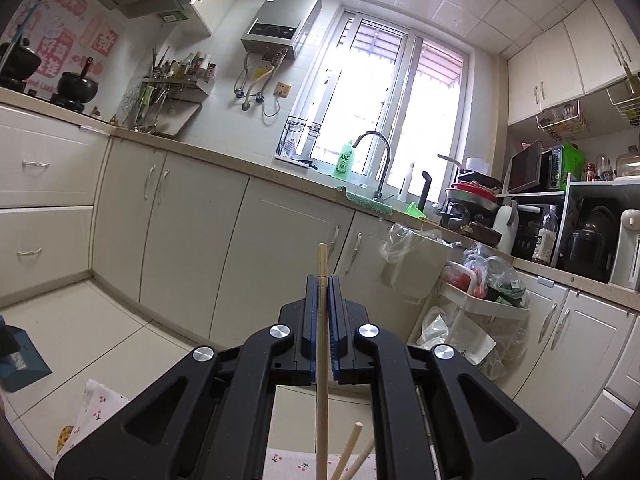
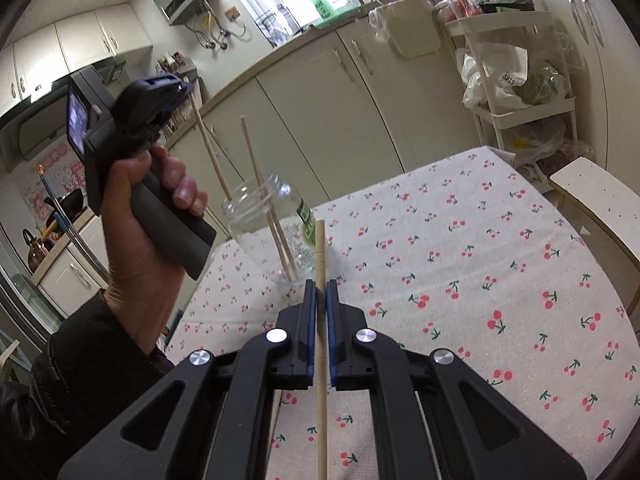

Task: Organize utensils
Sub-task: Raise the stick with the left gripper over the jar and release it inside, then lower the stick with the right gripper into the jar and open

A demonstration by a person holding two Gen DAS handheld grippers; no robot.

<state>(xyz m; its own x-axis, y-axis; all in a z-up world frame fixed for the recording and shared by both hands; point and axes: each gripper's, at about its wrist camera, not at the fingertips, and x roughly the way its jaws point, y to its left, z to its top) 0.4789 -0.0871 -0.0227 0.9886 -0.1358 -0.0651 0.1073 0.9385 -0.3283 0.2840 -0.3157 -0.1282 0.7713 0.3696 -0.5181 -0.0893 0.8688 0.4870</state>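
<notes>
Left wrist view: the left gripper was clenched on a chopstick. The stick ran lengthwise through the closed jaws, one end projecting past the tips and the rest trailing back under the camera. This grip kept the thin rod from rolling between the flat pads. The stick was round, pale wood with a matt surface. Near the bottom edge, two more stick ends of the same wood rose over a strip of cherry-print cloth. The gripper pointed roughly level at kitchen cabinets, well above the bench.

Right wrist view: the right gripper was likewise clenched on a second chopstick, held along the jaw line with its end projecting toward the jar. Such alignment probably served to feed the stick into the jar mouth. The jar was clear glass, cylindrical, with a threaded neck and a green label. It stood on the bench at the left. Two sticks already leaned inside it, kept upright by the rim. The left gripper, held in a hand, carried its stick slanting down toward the jar mouth; whether it touched the rim could not be told. The cloth was woven, off-white and slightly wrinkled.
</notes>
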